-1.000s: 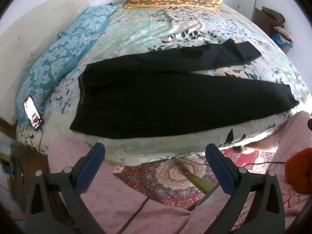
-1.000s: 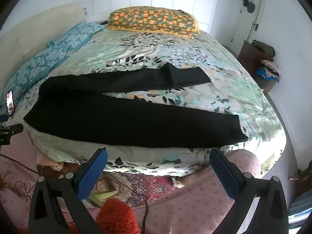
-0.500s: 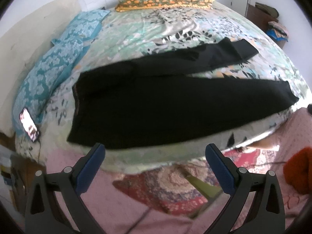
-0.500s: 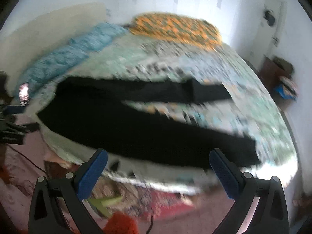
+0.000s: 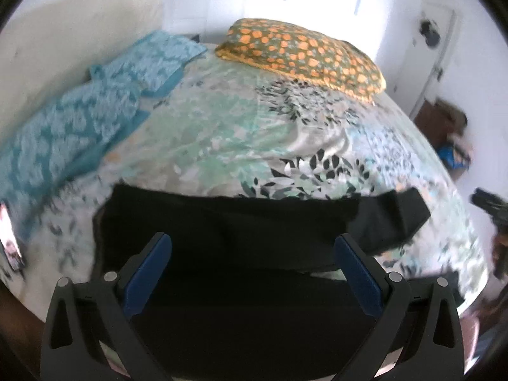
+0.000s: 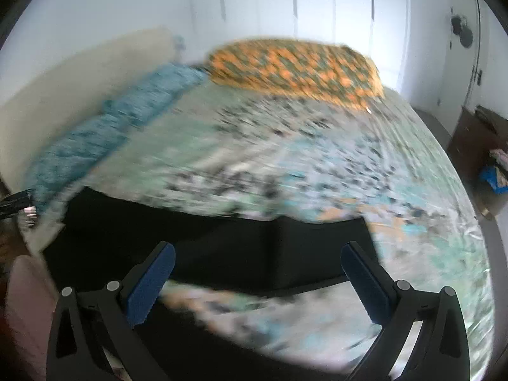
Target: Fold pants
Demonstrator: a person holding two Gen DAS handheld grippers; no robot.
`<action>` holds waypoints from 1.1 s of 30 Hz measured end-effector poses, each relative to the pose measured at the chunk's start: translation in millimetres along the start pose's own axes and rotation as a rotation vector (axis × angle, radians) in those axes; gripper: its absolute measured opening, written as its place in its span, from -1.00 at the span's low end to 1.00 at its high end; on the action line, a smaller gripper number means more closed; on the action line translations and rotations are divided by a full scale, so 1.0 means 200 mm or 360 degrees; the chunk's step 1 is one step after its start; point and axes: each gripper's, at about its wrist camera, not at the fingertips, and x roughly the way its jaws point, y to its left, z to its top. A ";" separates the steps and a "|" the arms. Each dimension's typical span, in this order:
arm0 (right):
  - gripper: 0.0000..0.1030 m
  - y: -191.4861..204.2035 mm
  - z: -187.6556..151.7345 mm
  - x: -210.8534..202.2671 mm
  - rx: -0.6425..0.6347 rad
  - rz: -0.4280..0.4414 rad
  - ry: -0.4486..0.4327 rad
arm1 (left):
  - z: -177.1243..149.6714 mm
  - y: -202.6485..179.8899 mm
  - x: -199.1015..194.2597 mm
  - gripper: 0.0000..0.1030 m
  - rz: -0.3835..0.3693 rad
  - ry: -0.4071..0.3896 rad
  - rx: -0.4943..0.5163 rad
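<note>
Two legs of the black fabric pants [image 5: 228, 222] lay spread on the floral-sheeted bed [image 5: 222, 146], directly beneath the left hand-held gripper [image 5: 252, 255] and right hand-held gripper [image 6: 257, 262], both released wide.

The bed [image 5: 222, 133] carries a floral sheet in green, white and black. Black pants [image 5: 241, 231] lie spread flat across the lower centre of the frame. An orange-spotted pillow [image 5: 304, 57] sits at upper centre. Two blue patterned pillows [image 5: 95, 120] lie along the left. A phone [image 5: 8, 235] rests at the far-left edge.
</note>
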 end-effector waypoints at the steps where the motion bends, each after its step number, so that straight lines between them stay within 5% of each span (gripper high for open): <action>1: 1.00 -0.12 0.04 0.09 0.0036 -0.0012 0.0062 | -0.03 0.02 0.02 0.99 0.0017 0.0018 -0.0022; 4: 0.98 -0.49 0.12 0.44 0.0223 -0.0018 0.0341 | -0.11 0.08 0.11 0.99 0.0108 0.0137 -0.0052; 6: 0.69 -0.70 0.19 0.66 0.0350 0.0014 0.0449 | -0.17 0.13 0.16 0.99 0.0198 0.0213 -0.0056; 8: 0.61 -0.81 0.22 0.81 0.0421 0.0035 0.0514 | -0.21 0.15 0.19 0.99 0.0287 0.0254 -0.0056; 12: 0.38 -0.89 0.23 1.09 0.0431 0.0033 0.0663 | -0.26 0.22 0.25 0.99 0.0373 0.0347 -0.0149; 17: 0.38 -0.91 0.19 1.30 0.0376 0.0035 0.0762 | -0.29 0.21 0.35 0.99 0.0374 0.0423 -0.0224; 19: -0.18 -0.89 0.16 1.35 0.0357 0.0144 0.0821 | -0.29 0.17 0.38 0.99 0.0367 0.0457 -0.0198; 20: -0.81 -0.86 0.17 1.34 0.0269 0.0110 0.0831 | -0.30 0.15 0.40 0.99 0.0367 0.0471 -0.0176; 23: -0.82 -0.83 0.31 1.17 0.0191 0.0130 0.0633 | -0.31 0.08 0.43 0.99 0.0382 0.0477 -0.0079; 27: -0.83 -1.01 0.50 0.83 0.0211 -0.0167 0.0159 | -0.26 0.02 0.45 0.99 0.0363 0.0416 -0.0072; 29: -0.79 -1.01 0.46 0.82 0.0207 -0.0317 0.0079 | -0.24 0.01 0.46 0.99 0.0336 0.0376 -0.0116; 31: -0.48 -0.98 0.39 0.90 0.0229 -0.0408 0.0142 | -0.23 0.00 0.49 0.99 0.0317 0.0373 -0.0147; 33: 0.14 -0.94 0.29 0.99 0.0278 -0.0456 0.0263 | -0.23 0.01 0.53 0.99 0.0329 0.0395 -0.0138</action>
